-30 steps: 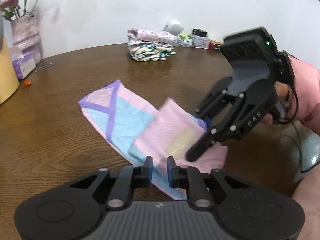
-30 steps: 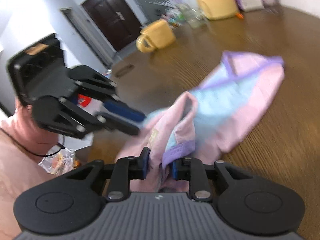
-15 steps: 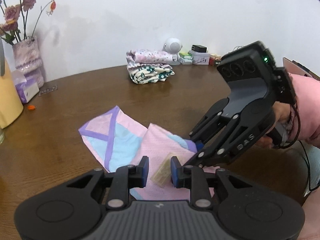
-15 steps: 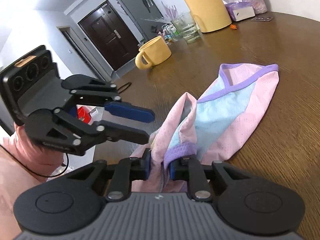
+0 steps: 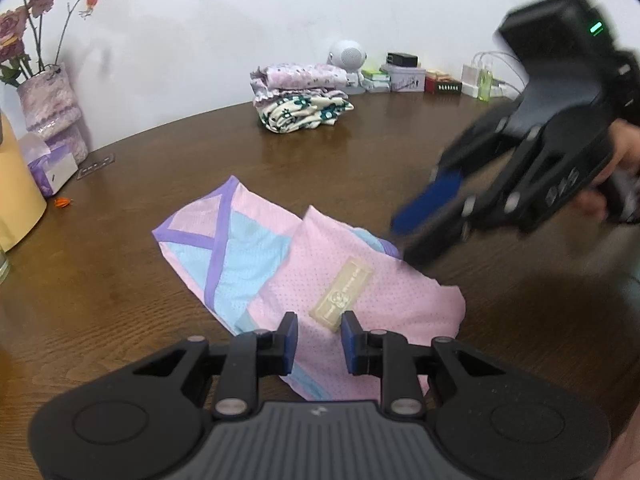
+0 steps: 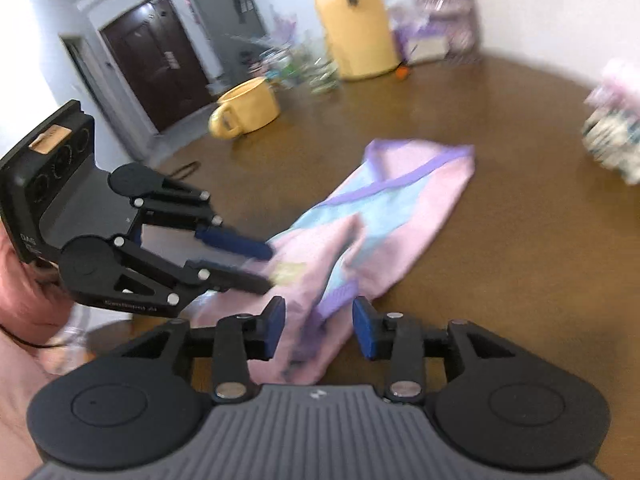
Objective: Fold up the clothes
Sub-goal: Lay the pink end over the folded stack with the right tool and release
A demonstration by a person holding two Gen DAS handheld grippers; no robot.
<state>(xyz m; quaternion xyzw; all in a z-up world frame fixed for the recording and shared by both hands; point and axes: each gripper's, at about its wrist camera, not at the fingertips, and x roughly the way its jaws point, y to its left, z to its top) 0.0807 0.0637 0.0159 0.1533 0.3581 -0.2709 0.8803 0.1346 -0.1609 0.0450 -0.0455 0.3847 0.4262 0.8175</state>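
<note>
A: Where is the garment?

B: The pink, blue and purple garment (image 5: 280, 264) lies on the brown wooden bench (image 5: 120, 300), partly folded. One pink flap with a beige label (image 5: 342, 294) is turned over the blue part, and the purple trim crosses at the far end.

A: And the left hand-held gripper?

B: The left hand-held gripper (image 5: 318, 338) is low over the near edge of the garment. Its blue pads stand apart with a clear gap, and the pink cloth lies under them, not pinched. In the right wrist view its two fingers (image 6: 240, 240) reach in from the left toward the label side of the cloth, spread apart.

A: The right one?

B: The right hand-held gripper (image 6: 319, 326) has its jaws opening. The folded pink and purple edge sits between the pads, but neither pad presses on it. From the left wrist view it is blurred, above the right side of the garment, held by a hand (image 5: 612, 168).

A: Anything else on the bench?

B: A folded stack of flowered clothes (image 5: 300, 98) sits well back near the wall. A vase of flowers (image 5: 48, 108) stands at the left, with small boxes (image 5: 404, 78) along the wall. The right wrist view shows a yellow mug (image 6: 246, 108) and a tall yellow jug (image 6: 354, 24) at the far side.
</note>
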